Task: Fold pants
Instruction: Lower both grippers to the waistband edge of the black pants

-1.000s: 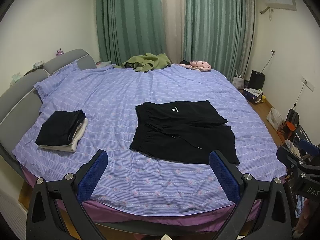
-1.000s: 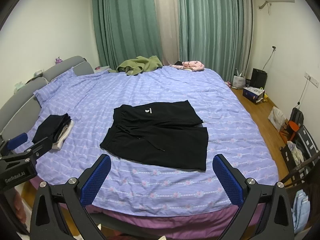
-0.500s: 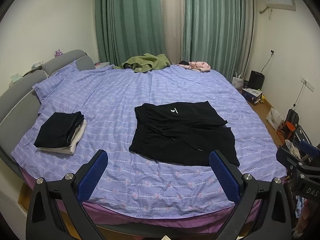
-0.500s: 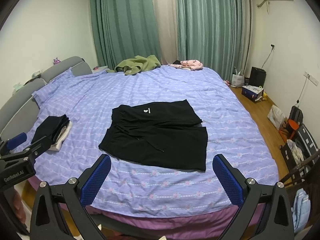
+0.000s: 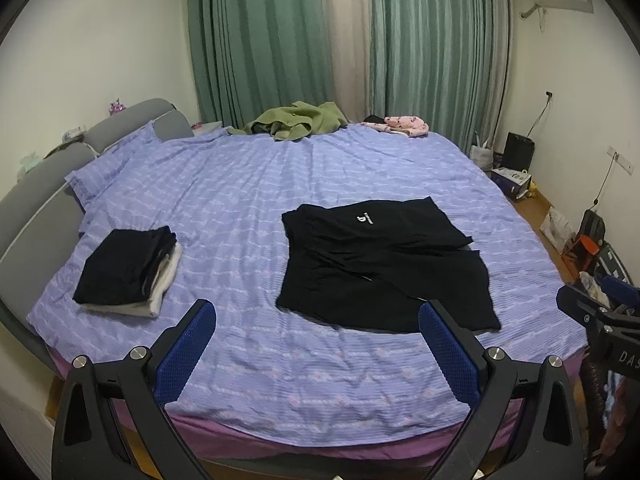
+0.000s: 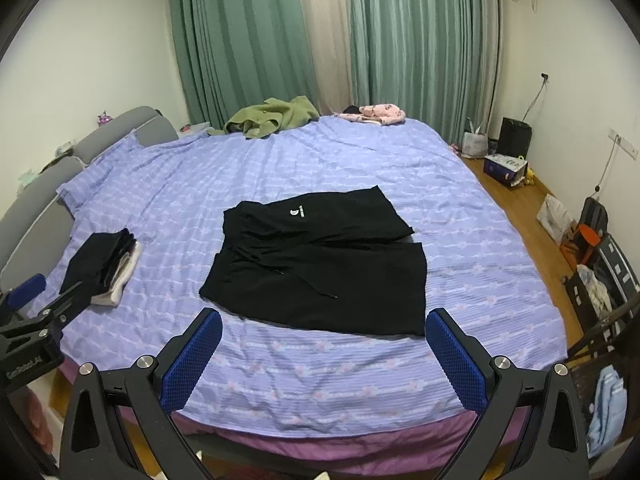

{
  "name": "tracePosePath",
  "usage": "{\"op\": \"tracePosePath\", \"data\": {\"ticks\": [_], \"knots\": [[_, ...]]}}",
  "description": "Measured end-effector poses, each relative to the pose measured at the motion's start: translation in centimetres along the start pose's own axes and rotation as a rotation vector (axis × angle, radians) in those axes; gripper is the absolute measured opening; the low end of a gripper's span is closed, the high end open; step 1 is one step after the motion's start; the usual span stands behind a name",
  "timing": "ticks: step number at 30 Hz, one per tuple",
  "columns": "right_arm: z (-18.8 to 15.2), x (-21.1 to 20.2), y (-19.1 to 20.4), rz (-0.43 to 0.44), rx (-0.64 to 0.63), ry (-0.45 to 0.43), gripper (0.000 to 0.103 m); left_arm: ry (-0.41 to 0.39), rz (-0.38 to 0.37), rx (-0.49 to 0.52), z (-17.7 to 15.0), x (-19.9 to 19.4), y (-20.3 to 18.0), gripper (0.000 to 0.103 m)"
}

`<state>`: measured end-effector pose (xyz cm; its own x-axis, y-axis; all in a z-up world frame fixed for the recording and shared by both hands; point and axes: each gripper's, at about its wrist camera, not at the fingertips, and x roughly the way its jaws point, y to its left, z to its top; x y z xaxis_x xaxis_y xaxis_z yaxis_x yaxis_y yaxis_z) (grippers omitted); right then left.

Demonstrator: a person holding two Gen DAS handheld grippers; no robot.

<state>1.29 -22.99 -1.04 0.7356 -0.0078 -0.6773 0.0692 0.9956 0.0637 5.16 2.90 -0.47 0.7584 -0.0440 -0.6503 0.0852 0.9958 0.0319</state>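
A pair of black shorts (image 5: 384, 268) (image 6: 320, 268) with a small white logo lies spread flat on the purple patterned bed (image 5: 248, 208) (image 6: 460, 208), waistband to the left, legs to the right. My left gripper (image 5: 318, 354) hovers open over the bed's near edge, short of the shorts, nothing between its blue pads. My right gripper (image 6: 324, 356) is open too, in front of the shorts' near hem, also empty. Each gripper's body shows at the edge of the other's view.
A stack of folded black and white clothes (image 5: 128, 272) (image 6: 104, 270) sits left of the shorts. A green garment (image 5: 296, 124) and a pink one (image 5: 404, 125) lie at the far edge by the curtains. Grey headboard (image 5: 36, 196) on the left; bags and boxes (image 6: 504, 168) on the floor right.
Both grippers drifted slightly back and up from the bed; the shorts sit a little farther away in both views. The shorts and folded stack have not moved.
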Motion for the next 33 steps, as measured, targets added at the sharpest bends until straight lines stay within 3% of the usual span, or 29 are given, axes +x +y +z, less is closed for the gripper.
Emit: {"op": "tracePosePath", "data": {"ticks": [8, 16, 24, 29, 33], "knots": [[0.5, 4.7, 1.5, -0.056, 0.094, 0.058, 0.103, 0.049, -0.067, 0.022, 1.1, 5.7, 2.8, 0.103], [-1.7, 11.3, 0.8, -0.108, 0.178, 0.154, 0.103, 0.166, -0.078, 0.005, -0.2, 13.6, 3.6, 0.103], [-4.0, 19.2, -1.5, -0.106, 0.219, 0.234, 0.103, 0.247, -0.037, -0.012, -2.2, 22.5, 2.5, 0.103], [-5.4, 24.5, -2.4, -0.121, 0.228, 0.263, 0.102, 0.269, -0.01, 0.035, -3.7, 28.3, 1.3, 0.103], [-6.2, 27.8, -3.7, -0.149, 0.274, 0.266, 0.099, 0.325, -0.019, -0.008, -4.9, 32.7, 1.4, 0.101]]}}
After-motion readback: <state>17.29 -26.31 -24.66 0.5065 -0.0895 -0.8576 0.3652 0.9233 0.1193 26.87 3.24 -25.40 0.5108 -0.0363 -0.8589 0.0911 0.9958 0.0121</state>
